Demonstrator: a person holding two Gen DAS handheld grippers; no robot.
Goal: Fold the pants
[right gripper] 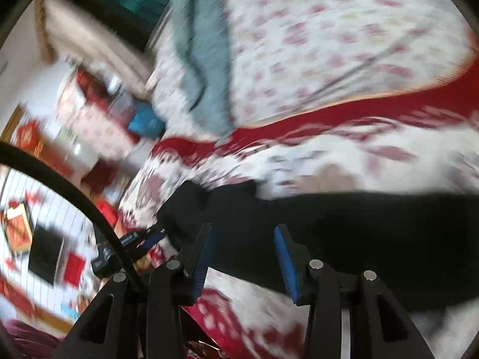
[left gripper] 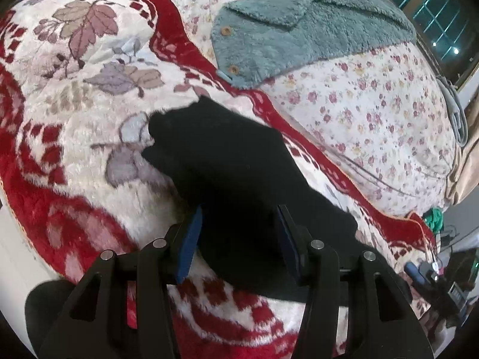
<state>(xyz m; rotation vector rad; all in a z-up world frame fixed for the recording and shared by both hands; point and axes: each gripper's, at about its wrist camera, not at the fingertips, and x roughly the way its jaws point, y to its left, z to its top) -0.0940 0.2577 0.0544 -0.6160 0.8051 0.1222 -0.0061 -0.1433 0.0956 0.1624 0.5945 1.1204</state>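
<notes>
Spread across the bed, a plush white blanket with red borders and leaf patterns (left gripper: 89, 95) carries the black fabric pants (left gripper: 227, 161), which lie near its red border, on the near side of the floral-print bedsheet (left gripper: 359, 104). A fluffy teal garment with wooden buttons (left gripper: 299, 30) rests beyond that border, well apart from the pants.

The left gripper (left gripper: 239, 239) hovers over the pants with its blue-padded fingers (left gripper: 190, 245) set wide, holding nothing. The right gripper (right gripper: 244, 257) is also spread wide over the dark cloth; its view is smeared by motion, so contact cannot be told.

The step appears to be taking hold of the pants. To do it well, each gripper should pinch at an edge of the pants rather than mid-panel, catch every layer without snagging the blanket's pile, and lift evenly so the fold lands square.
</notes>
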